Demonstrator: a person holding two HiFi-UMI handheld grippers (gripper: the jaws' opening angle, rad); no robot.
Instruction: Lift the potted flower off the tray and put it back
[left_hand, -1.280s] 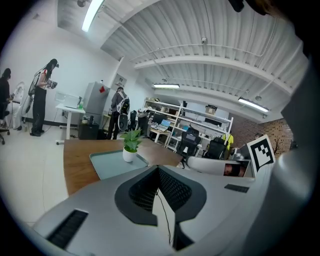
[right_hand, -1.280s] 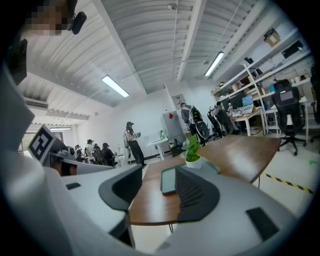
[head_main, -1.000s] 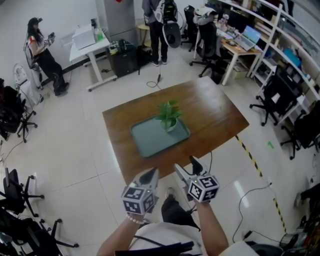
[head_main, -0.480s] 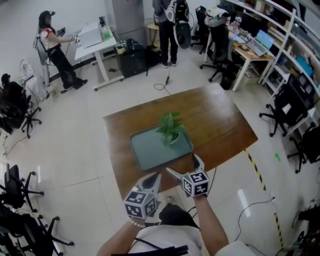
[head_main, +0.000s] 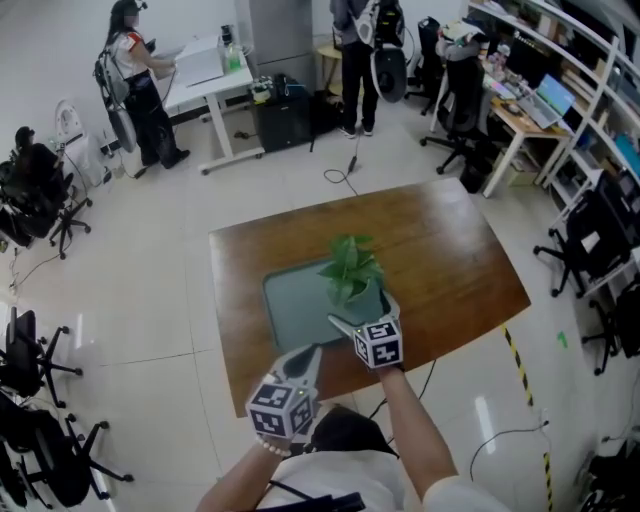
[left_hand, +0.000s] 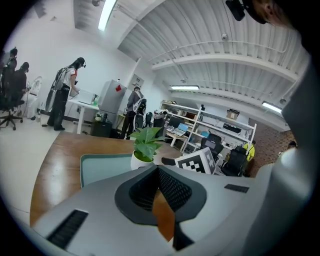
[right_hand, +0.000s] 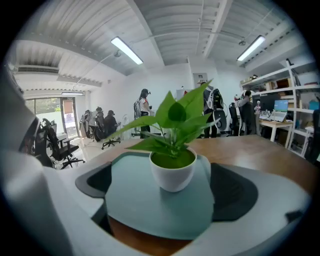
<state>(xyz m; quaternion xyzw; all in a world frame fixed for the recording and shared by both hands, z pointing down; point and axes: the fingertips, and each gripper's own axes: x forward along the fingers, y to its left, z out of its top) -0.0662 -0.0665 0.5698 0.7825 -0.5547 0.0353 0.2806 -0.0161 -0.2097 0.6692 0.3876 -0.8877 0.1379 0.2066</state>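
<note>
A small green plant (head_main: 352, 268) in a white pot (right_hand: 172, 173) stands upright at the right end of a teal tray (head_main: 300, 310) on the brown table (head_main: 450, 260). My right gripper (head_main: 366, 312) stands open over the tray's near right part. Its pads (right_hand: 235, 189) flank the pot, just short of it and apart from it. In the right gripper view the right gripper (right_hand: 165, 187) shows nothing pressed between its jaws. My left gripper (head_main: 303, 362) hangs shut and empty at the table's near edge. From the left gripper (left_hand: 159, 172) the pot (left_hand: 141, 160) and tray (left_hand: 102, 167) lie ahead.
People stand by a white desk (head_main: 205, 70) at the back. Office chairs (head_main: 35, 190) line the left, and shelves and desks (head_main: 560, 90) fill the right. A cable (head_main: 345, 175) and striped tape (head_main: 530, 400) lie on the floor.
Both grippers moved forward and down toward the table. The right one opened wide and came over the tray up to the pot. The left one reached the table's near edge.
</note>
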